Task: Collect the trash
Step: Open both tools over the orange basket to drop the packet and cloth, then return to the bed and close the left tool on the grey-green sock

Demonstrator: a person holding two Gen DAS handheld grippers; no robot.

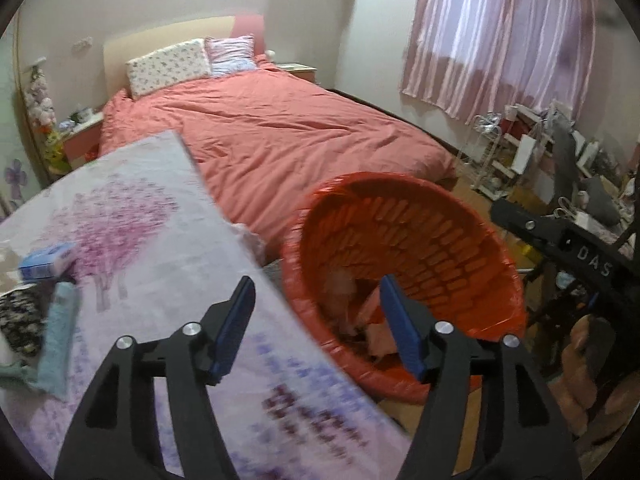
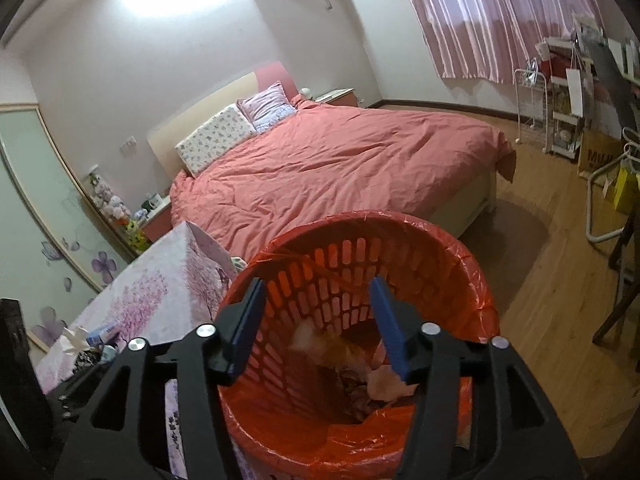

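While you hold both tongs over the bin, this is how things lie:

Left tongs: your left gripper [image 1: 318, 326] has its blue pads [image 1: 234, 330] standing apart with nothing between them. One pad is over the table edge, the other over the bin's mouth.

Right tongs: your right gripper [image 2: 318, 326] is also spread, empty between the pads, and it points straight down into the bin. In the left wrist view you can see its black body [image 1: 576, 252] off to the right of the bin.

Bin: the orange basket [image 2: 460, 264], slotted on its walls and lined with an orange plastic bag, stands on the wood floor [image 2: 560, 300] just beside the table and near the foot of the bed.

Trash: crumpled paper [image 2: 386, 382] and other scraps lie in the bottom of the bin. A pale blurred piece [image 2: 308, 334] shows in the bin between your right pads; whether it rests on the heap you cannot tell.

Table: the cloth with the purple tree print [image 1: 132, 216] carries a small blue-and-white box [image 1: 46, 260], a light blue cloth [image 1: 60, 336] and a dark flowered thing [image 1: 18, 324] near its left end. A crumpled white tissue [image 2: 76, 338] lies beside the box.

Room: the bed with a salmon quilt [image 1: 272, 136] and two pillows is behind the bin; striped pink curtains [image 1: 500, 28] hang at the right.
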